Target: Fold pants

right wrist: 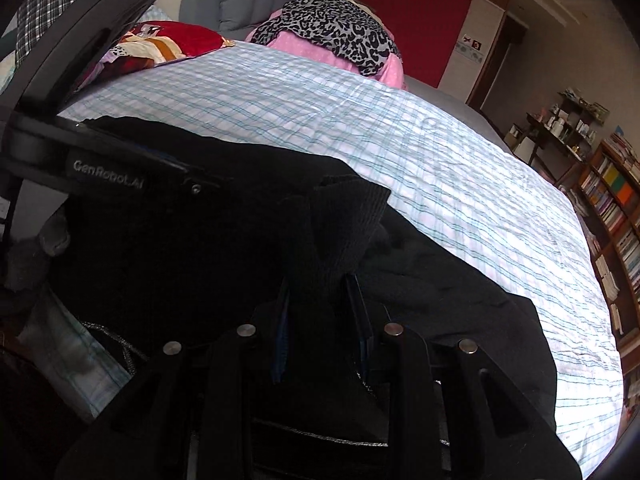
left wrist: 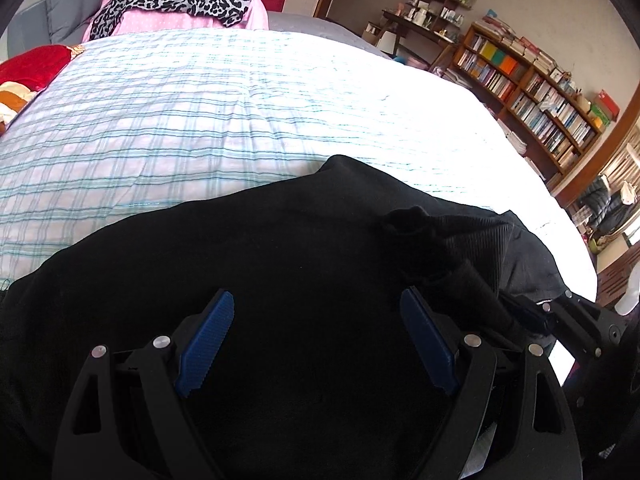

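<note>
**Two claws over black pants on the bed**

Two claws work here. My left gripper (left wrist: pixel 316 304) hangs released, blue pads (left wrist: pixel 206 344) spread wide above the black pants (left wrist: pixel 280 248), nothing between them. My right gripper (right wrist: pixel 322 300) is clenched on a ribbed cuff (right wrist: pixel 344 220) of the pants, which stands up at centre frame. The pants fill the lower half of both views, lying on the checked bedspread (left wrist: pixel 200 100). A leopard-print cloth (right wrist: pixel 340 28) sits at the top on something pink.
</note>
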`<state>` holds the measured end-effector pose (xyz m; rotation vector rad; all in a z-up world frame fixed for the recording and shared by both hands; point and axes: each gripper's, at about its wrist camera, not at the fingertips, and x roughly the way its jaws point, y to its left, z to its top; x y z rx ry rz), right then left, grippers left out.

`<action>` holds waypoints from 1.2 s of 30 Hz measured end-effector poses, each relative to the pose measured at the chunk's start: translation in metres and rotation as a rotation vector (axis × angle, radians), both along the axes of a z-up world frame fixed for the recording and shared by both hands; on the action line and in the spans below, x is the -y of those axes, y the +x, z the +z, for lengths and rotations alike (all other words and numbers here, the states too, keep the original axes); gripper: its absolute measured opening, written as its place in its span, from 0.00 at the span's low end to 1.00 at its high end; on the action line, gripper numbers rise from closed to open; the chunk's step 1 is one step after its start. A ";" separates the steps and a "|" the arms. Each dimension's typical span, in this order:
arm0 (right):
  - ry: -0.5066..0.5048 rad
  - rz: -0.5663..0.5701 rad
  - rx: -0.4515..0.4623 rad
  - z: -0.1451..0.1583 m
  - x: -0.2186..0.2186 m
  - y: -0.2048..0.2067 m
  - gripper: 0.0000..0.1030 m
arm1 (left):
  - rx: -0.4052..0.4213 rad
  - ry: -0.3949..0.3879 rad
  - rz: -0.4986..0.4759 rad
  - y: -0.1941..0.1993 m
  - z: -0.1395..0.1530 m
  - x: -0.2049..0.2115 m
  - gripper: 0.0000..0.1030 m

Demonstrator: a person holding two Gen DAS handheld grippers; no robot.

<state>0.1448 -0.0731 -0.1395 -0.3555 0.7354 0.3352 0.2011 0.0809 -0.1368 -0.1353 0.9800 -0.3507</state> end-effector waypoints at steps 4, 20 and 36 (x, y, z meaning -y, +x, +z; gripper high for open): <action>0.106 0.134 -0.066 0.000 -0.011 -0.009 0.29 | -0.004 0.010 -0.006 0.001 -0.001 0.003 0.82; 0.369 -0.190 -0.133 0.034 0.111 0.023 0.29 | -0.010 -0.038 -0.049 0.012 0.016 0.023 0.85; 0.335 -0.326 -0.304 -0.030 0.190 -0.019 0.30 | -0.127 0.086 -0.175 -0.004 -0.017 0.082 0.58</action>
